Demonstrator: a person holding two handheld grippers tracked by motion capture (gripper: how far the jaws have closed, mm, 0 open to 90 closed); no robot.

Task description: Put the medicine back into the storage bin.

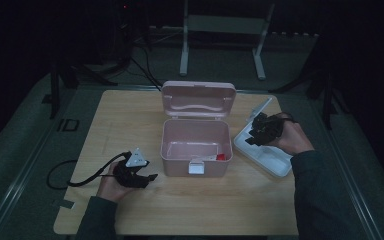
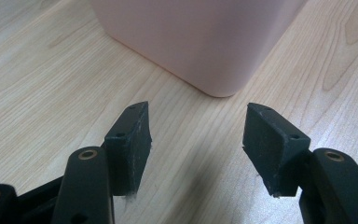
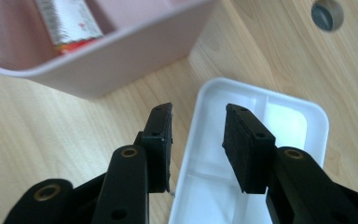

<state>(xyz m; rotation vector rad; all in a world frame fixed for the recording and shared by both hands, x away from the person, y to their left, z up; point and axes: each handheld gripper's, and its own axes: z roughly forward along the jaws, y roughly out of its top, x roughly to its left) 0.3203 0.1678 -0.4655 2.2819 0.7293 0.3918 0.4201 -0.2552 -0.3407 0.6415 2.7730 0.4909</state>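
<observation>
A: Over the white tray [image 1: 263,152], at the bench's [image 1: 130,125] right side, our right claw [image 3: 198,140] hangs with jaws apart and nothing between them; the tray's rim sits just under them.

B: Then we'd best lower straight down, straddle that near wall and close squarely, so it doesn't tip.

A: Agreed. The pink box [image 1: 196,142] stands open beside it, a red-ended tube [image 3: 67,23] lying inside.

B: And our left claw [image 2: 196,140]?

A: Jaws apart, empty, resting low before the box's corner.
</observation>
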